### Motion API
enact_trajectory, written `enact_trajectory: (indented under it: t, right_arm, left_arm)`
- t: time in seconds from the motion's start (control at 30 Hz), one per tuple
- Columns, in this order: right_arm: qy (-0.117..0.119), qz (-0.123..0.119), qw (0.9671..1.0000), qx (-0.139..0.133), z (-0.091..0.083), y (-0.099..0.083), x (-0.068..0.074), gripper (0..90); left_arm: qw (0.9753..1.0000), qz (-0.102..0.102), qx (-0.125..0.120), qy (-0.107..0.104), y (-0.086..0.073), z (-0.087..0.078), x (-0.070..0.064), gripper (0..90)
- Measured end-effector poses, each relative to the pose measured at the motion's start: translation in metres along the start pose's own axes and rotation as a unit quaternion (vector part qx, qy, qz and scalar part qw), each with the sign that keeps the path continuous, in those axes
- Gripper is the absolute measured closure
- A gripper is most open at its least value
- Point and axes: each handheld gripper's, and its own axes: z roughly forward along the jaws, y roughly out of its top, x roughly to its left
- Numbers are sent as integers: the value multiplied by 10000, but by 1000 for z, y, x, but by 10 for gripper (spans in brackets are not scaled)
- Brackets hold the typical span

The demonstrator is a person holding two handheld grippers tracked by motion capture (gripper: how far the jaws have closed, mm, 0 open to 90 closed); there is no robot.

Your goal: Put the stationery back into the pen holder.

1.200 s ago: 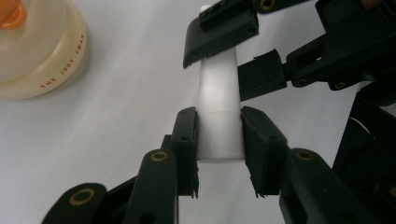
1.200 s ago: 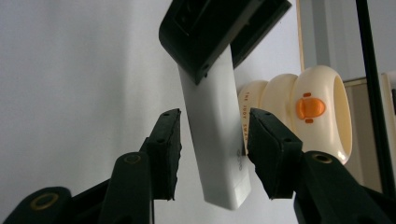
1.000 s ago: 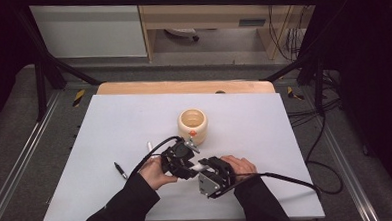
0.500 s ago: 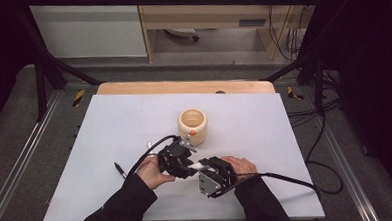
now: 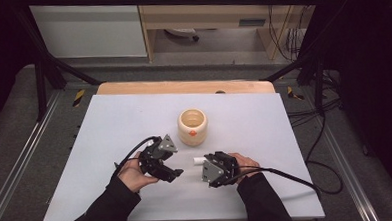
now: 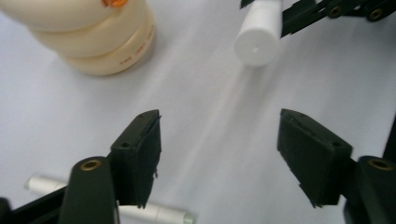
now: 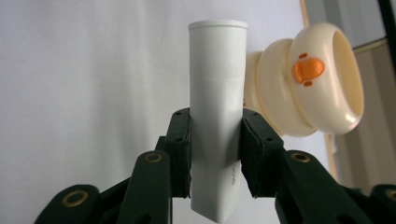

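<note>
The right gripper (image 7: 215,154) is closed on a white tube (image 7: 217,93), which is clamped between the two black jaws near its flat crimped end, with the round cap end pointed away from the camera. In the high view this gripper (image 5: 206,166) is seen in the lower centre of the frame, and the tube (image 5: 198,161) sticks out of it toward the left. The left gripper (image 6: 219,163) is wide open and nothing is held between its jaws; in the high view it (image 5: 174,172) is found just left of the right one, low over the white table (image 5: 109,124). A cream ringed cup (image 5: 192,126) with an orange mark stands upright near the middle of the table, a little above both grippers. In the left gripper view the cup (image 6: 93,37) is at the upper left, the tube (image 6: 259,32) at the upper right, and a thin silver pen (image 6: 154,214) lies on the table at the lower left, partly hidden behind the jaw.
</note>
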Motion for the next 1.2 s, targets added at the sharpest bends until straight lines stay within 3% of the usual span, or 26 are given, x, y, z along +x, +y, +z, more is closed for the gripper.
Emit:
enact_trajectory:
  t: [0.23,0.3,0.33,0.4,0.5,0.6,0.83,0.9,1.2]
  right_arm:
    - [90,508,9986,-69,-2,-5,-4,666]
    - [98,676,9976,-107,-2,-7,-5,666]
    - [126,874,9959,-177,-3,-9,-7,666]
    - [153,964,9950,-208,-3,-11,-8,666]
    - [249,1353,9901,-282,-4,-16,-12,665]
    - [285,1494,9879,-300,-5,-17,-14,665]
    - [330,2079,9766,-433,-8,-19,-22,665]
    - [308,2129,9756,-446,-8,-19,-23,665]
    - [195,2695,9612,-559,-11,-20,-33,665]
  left_arm:
    - [9992,-273,-95,286,-20,-1,7,172]
    - [9987,-350,-124,337,-25,-1,9,148]
    - [9984,-412,-141,356,-28,-1,10,128]
    - [9978,-481,-182,417,-34,-2,12,118]
    - [9965,-607,-285,500,-44,-6,15,98]
    - [9945,-756,-414,592,-56,-10,20,98]
    - [9880,-1111,-678,836,-87,-22,32,99]
    - [9865,-1176,-716,888,-96,-25,35,99]
    - [9798,-1460,-889,1042,-132,-37,44,99]
